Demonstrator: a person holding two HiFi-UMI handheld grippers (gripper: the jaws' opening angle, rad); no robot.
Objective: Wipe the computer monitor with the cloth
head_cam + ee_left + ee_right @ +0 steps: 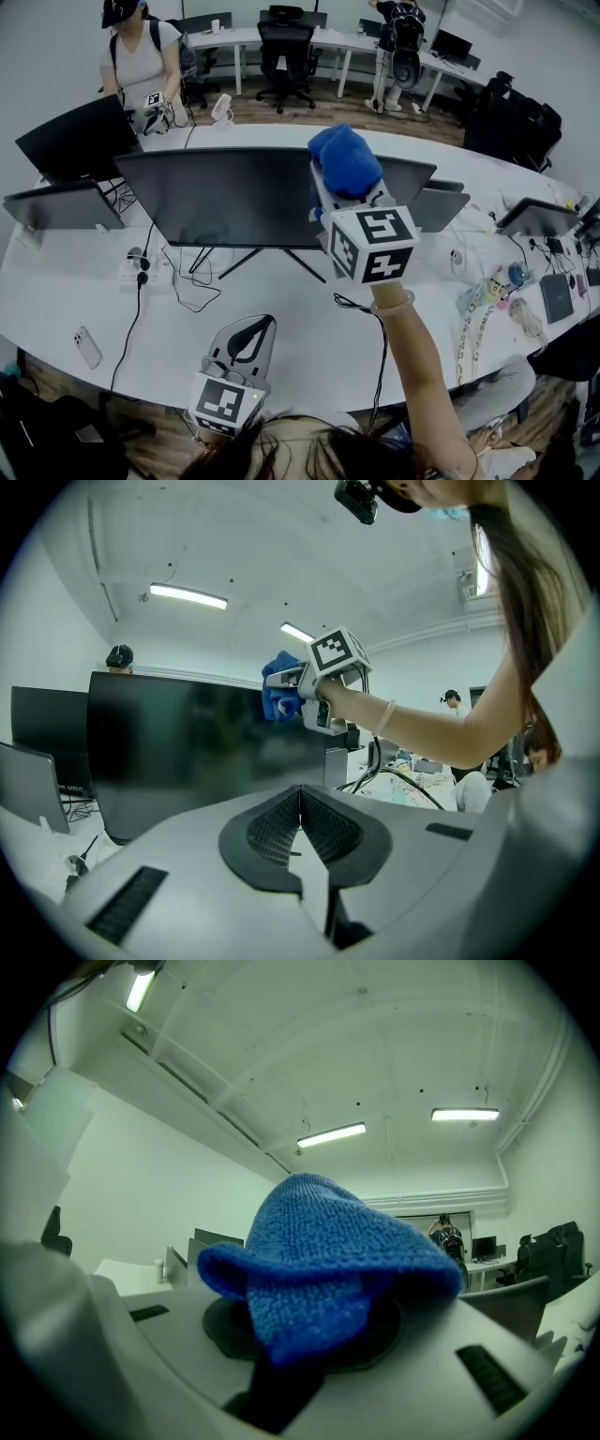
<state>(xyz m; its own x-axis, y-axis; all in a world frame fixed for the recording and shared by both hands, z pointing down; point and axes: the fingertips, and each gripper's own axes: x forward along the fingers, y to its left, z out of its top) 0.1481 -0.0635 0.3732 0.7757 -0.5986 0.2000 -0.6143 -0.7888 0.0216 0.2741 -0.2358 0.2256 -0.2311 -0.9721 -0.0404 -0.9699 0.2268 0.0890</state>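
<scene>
Right gripper (345, 192) clamps a blue cloth (344, 157) at the top edge of the wide black monitor (216, 197) — left gripper (248, 339) hangs low, jaws pressed together and empty — so a hard push here could tip the unsteadied screen backwards.

The monitor (234, 197) stood at the middle of the table (309, 361), its stand legs on the near side. Taking the monitor's centre as the dial, the right gripper (343, 183) was at 2 o'clock, at the monitor's top edge, with the cloth (345, 157) between its jaws. The left gripper (251, 330) was at 6 o'clock, before the monitor and apart from it. A power strip (141, 272) lay on the table at 8 o'clock, with a phone (86, 347) farther out near the front edge. A second screen (56, 206) stood at 9 o'clock and a third screen (70, 139) behind it at 10. Beyond the table, a person (141, 56) stood at 11 o'clock and an office chair (286, 47) at 12. A tablet (555, 295) lay far out at 4 o'clock.
</scene>
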